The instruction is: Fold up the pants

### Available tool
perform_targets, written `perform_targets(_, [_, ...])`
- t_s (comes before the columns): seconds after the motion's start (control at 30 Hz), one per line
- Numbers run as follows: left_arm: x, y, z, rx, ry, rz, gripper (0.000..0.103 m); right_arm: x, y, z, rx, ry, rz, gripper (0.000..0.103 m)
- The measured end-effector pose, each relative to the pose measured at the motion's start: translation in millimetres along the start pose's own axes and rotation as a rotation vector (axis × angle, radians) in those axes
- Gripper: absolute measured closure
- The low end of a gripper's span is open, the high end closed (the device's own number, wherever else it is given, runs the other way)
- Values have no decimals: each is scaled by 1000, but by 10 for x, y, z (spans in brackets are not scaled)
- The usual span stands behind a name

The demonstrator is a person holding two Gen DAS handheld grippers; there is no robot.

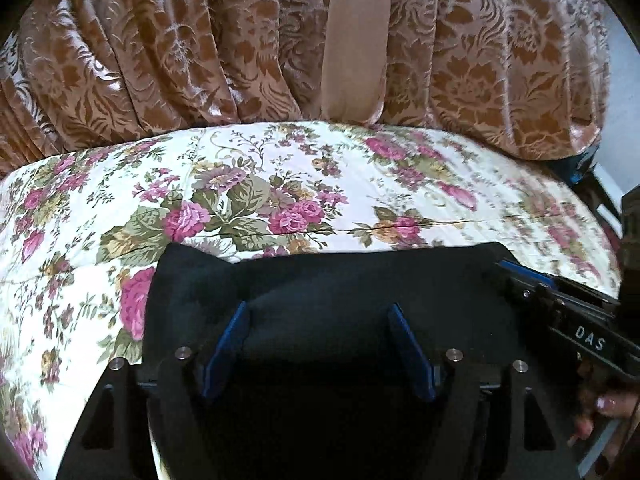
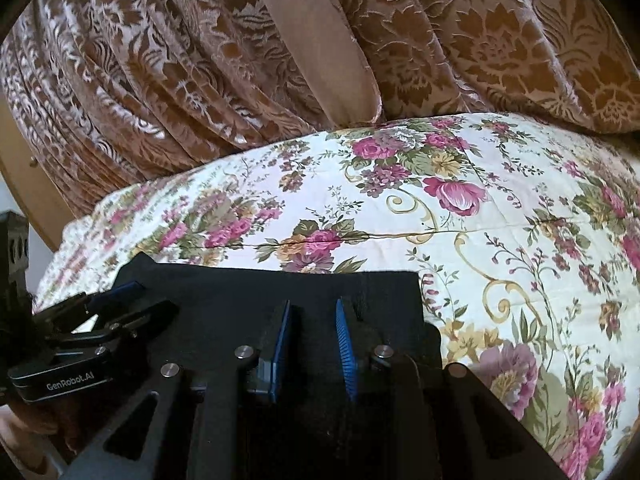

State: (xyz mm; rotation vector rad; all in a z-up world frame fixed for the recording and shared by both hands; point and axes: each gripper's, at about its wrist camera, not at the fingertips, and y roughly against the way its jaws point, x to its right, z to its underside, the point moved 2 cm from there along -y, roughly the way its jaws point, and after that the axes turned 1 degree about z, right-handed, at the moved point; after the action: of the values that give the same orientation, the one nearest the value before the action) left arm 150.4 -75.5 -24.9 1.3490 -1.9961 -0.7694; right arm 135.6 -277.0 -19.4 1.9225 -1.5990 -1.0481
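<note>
A brown flowered curtain [image 1: 160, 60] hung in folds behind the far edge of the bed [image 1: 320, 176], with a plain tan strip [image 1: 352, 40] down its middle. The bed, under a white cover printed with pink roses, carried the black pants [image 1: 328, 280], which lay flat on its near part, their far edge running straight across just short of a crease in the cover. Both tongs sat at that edge of the pants, side by side. The left tongs [image 1: 318, 312] stood wide apart over the cloth, which bunched up a little between the blue pads without being pressed. The right tongs [image 2: 314, 308] were nearly together near the pants' right corner, a narrow gap showing between the pads; whether they pinched any cloth I could not tell. A hand [image 1: 604, 412] with painted nails held the right tongs' handle.
</note>
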Motion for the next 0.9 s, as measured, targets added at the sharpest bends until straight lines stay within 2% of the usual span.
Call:
perform_targets(0.07, [-4, 165, 98, 26, 3, 4, 30, -4, 144, 57, 17, -13, -23, 79])
perform_targets(0.17, [-8, 402, 329, 61, -21, -7, 19, -43, 394, 222, 43, 6, -32, 75])
perform_targets(0.2, [-14, 442, 400, 62, -23, -16, 18, -60, 456, 277, 50, 23, -27, 75])
perform_targets(0.33, [-73, 678, 717, 118, -15, -28, 16, -90, 706, 571, 77, 107, 52, 74])
perform_targets(0.37, [-113, 716, 814, 109, 9, -15, 14, -72, 760, 631, 83, 105, 58, 72])
perform_targets(0.4, [-154, 727, 865, 101, 35, 7, 14, -46, 794, 670, 86, 99, 61, 70])
perform_targets(0.47, [-320, 797, 1013, 107, 146, 85, 12, 40, 842, 770, 69, 61, 60, 53])
perform_targets(0.63, [-636, 744, 1157, 13, 392, 286, 11, 281, 900, 869, 32, -80, -27, 42])
perform_targets(0.73, [-620, 735, 1137, -10, 404, 333, 12, 361, 872, 885, -12, -145, -73, 39])
perform_targets(0.9, [-584, 736, 1100, -37, 384, 348, 12, 480, 809, 925, -65, -246, -149, 36])
